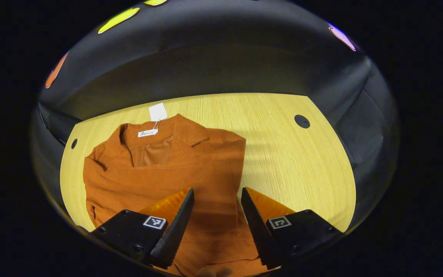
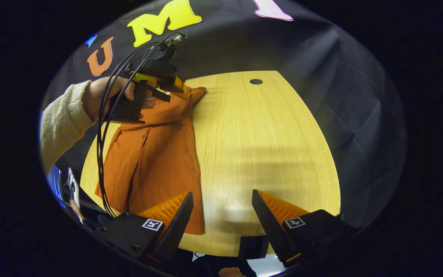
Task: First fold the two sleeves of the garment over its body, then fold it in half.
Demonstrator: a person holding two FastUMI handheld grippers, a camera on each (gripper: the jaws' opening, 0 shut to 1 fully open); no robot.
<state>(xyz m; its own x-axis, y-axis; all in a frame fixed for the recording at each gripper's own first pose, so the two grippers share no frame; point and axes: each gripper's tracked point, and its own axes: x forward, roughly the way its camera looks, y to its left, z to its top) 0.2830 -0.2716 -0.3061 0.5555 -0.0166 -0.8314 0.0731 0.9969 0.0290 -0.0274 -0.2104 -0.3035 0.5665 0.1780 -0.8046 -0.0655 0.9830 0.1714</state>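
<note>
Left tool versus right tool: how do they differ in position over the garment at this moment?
The left tool hangs above the orange garment, its open jaws framing cloth. The right tool sits off the garment's edge; its jaws frame mostly bare table, one finger overlapping the hem. Both are open, holding nothing.

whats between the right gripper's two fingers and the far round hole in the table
Bare wooden table from the right gripper to the hole, seen in the right gripper view.
</note>
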